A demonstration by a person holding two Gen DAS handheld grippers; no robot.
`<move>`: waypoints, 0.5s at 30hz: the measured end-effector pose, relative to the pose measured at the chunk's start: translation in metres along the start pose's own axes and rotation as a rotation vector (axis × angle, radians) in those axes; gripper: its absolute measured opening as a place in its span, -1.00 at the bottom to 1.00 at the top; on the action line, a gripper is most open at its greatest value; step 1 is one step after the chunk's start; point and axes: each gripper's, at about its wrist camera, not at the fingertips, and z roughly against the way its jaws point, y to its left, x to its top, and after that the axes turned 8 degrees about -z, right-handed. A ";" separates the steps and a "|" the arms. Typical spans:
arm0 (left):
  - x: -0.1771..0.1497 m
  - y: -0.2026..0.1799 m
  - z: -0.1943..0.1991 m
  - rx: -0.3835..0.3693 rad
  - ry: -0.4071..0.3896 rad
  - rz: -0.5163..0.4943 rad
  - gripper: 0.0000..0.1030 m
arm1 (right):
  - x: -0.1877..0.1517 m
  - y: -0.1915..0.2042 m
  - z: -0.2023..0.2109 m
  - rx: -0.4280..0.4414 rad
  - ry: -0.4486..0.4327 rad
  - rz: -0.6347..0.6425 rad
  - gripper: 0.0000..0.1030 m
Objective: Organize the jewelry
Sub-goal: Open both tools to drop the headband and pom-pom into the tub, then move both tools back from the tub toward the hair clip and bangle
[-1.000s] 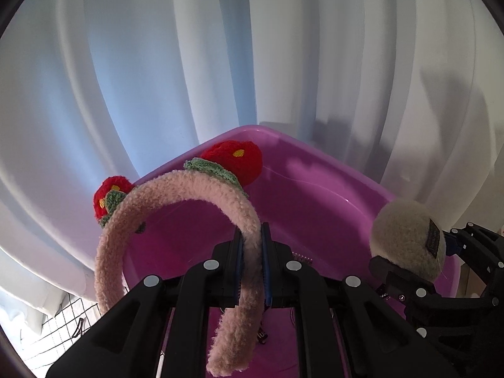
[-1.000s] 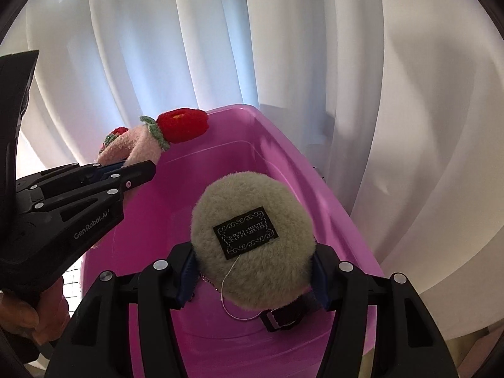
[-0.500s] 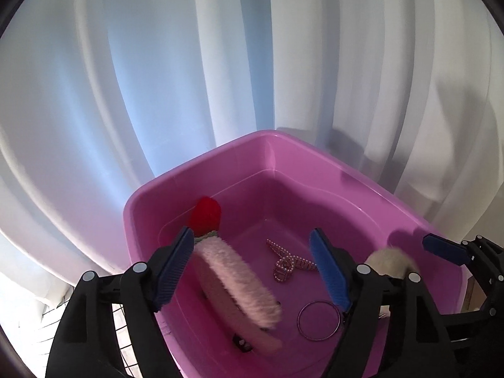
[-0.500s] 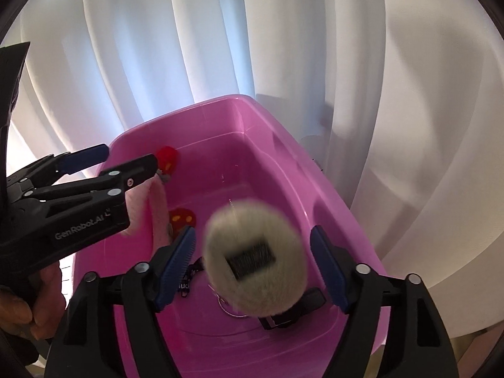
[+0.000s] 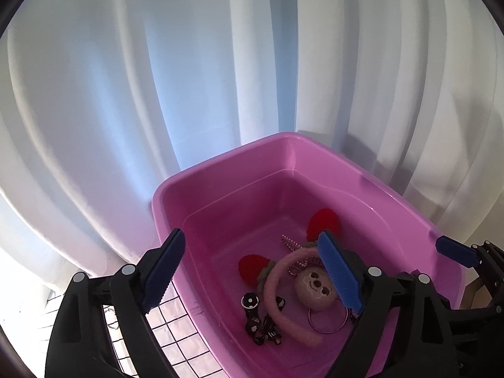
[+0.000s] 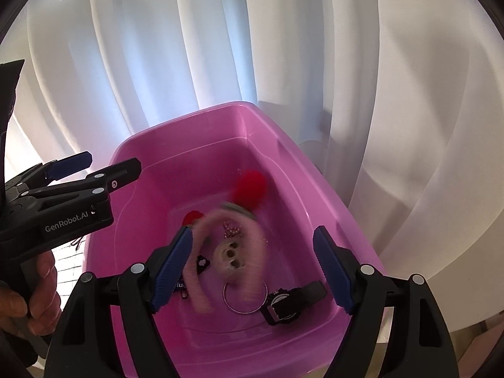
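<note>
**Both pieces dropped into the pink tub**

Now that both pairs of fingers have let go, the fuzzy headband [image 5: 277, 286] and the round plush charm [image 5: 316, 286] lie on the floor of the pink tub [image 5: 220, 170] instead of hanging above it. A second ago the left gripper [image 5: 252, 274] was clamped on the headband's band and the right gripper [image 6: 252, 267] on the charm; since then both sets of jaws have been opening, the left from fully shut, the left widening further in the last half second, and nothing sits between the blue pads of either one now. In my judgement that finishes the drop for these two pieces, and both hands are free for whatever jewelry is left outside the tub.

Going left to right in the left wrist view: a white wire grid [image 5: 176, 330] shows beside the tub; inside, a small black beaded piece [image 5: 261, 324] lies at the near left; the headband arches over it, its two red knitted berries [image 5: 252, 269] toward the far wall and its open ends toward the camera, so its long axis runs roughly front to back. The charm rests face up inside the arch, touching a metal ring [image 5: 327, 319], with a sparkly clip [image 5: 293, 242] behind. In the right wrist view a black watch [image 6: 286, 302] lies at the near right. That view is blurred, so the pieces may not have settled.
</note>
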 end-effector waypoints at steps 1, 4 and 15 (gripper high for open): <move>-0.001 0.001 0.003 0.004 0.000 0.002 0.64 | -0.001 0.002 0.001 0.004 0.001 0.002 0.46; -0.006 0.006 0.008 0.011 0.001 0.011 0.65 | -0.005 0.007 0.005 0.013 0.002 0.011 0.46; -0.028 0.036 0.033 0.045 0.003 0.076 0.68 | -0.015 0.044 0.011 0.061 0.011 0.061 0.46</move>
